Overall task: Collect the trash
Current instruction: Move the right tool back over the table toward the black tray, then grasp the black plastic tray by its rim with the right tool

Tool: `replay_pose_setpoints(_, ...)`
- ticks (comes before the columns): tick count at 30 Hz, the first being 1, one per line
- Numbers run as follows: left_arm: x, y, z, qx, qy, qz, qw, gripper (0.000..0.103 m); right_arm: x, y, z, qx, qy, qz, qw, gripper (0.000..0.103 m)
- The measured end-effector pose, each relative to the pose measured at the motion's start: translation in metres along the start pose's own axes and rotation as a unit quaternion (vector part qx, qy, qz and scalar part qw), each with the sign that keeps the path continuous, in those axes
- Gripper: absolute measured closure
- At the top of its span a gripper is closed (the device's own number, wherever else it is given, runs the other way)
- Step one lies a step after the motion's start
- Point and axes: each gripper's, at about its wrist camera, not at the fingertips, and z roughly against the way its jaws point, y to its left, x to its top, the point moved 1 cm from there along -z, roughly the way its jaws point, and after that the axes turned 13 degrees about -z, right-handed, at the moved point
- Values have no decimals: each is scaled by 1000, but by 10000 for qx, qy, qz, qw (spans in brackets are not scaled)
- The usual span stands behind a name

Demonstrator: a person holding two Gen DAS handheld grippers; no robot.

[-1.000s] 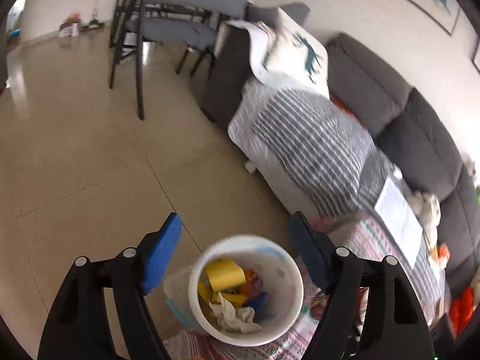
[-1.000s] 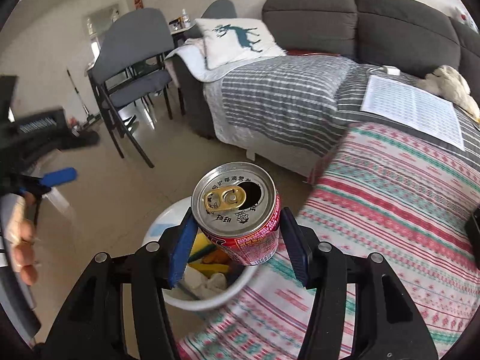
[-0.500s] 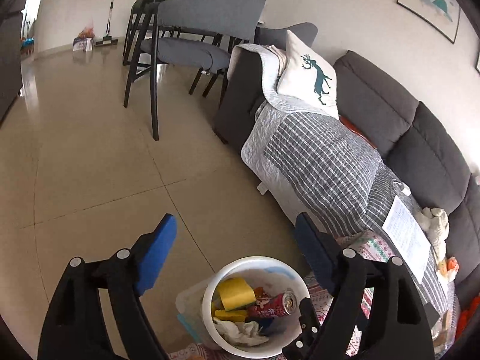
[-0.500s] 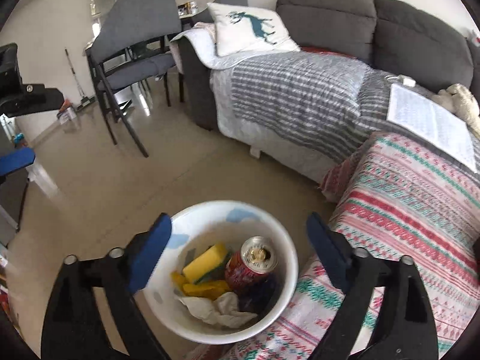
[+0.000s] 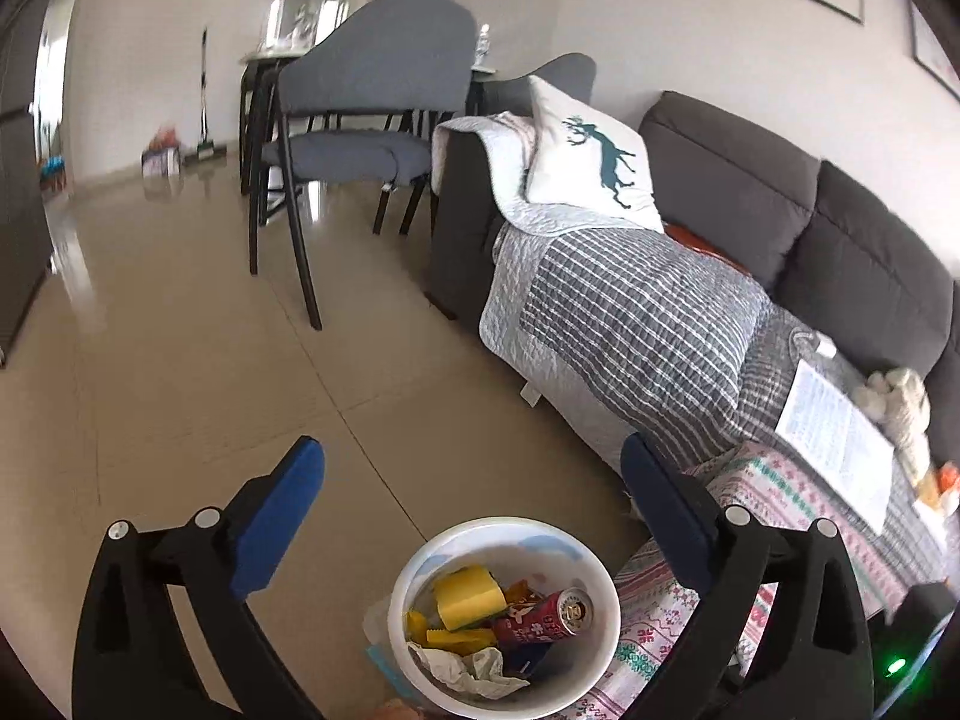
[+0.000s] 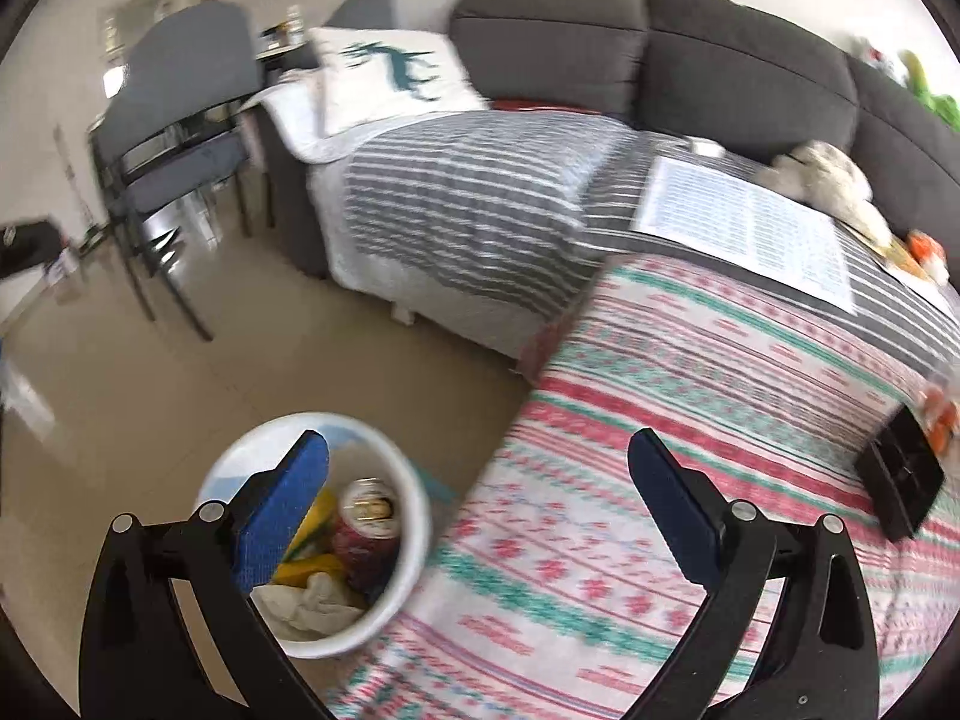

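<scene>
A white trash bin (image 5: pixel 591 576) stands on the floor beside the sofa's patterned blanket. It holds a red soda can (image 5: pixel 543 617), yellow sponge pieces (image 5: pixel 468 594) and crumpled tissue (image 5: pixel 474 669). My left gripper (image 5: pixel 474 480) is open and empty above and behind the bin. In the right wrist view the bin (image 6: pixel 414 516) sits low left with the can (image 6: pixel 366 525) inside. My right gripper (image 6: pixel 480 492) is open and empty, above the blanket edge (image 6: pixel 660 420) just right of the bin.
A grey sofa (image 5: pixel 732 210) with a striped throw (image 6: pixel 468 204), a deer pillow (image 5: pixel 588 156), a printed paper (image 6: pixel 744 228) and a plush toy (image 6: pixel 828 180). A black object (image 6: pixel 900 474) lies on the blanket at right. A grey chair (image 5: pixel 360 120) stands on the tiled floor (image 5: pixel 180 360).
My right gripper opened and dropped the can into the bin, then swung right over the blanket. My left gripper drew back and up from the bin.
</scene>
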Motion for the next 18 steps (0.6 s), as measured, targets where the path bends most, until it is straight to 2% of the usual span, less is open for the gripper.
replay_pose_setpoints(4, -3, -36, 7, 93, -133, -428, 9990, 7, 9, -41, 5, -359, -108, -291, 9989, 7)
replay_pose_setpoints(13, -18, -114, 14, -221, -182, -1206, 9923, 7, 15, -153, 9, -1086, -131, -847, 9904, 7)
replay_pose_setpoints(18, -29, -155, 13, -450, -94, -1527, 9872, 7, 17, -233, 23, -1462, -241, -1457, 9782, 7)
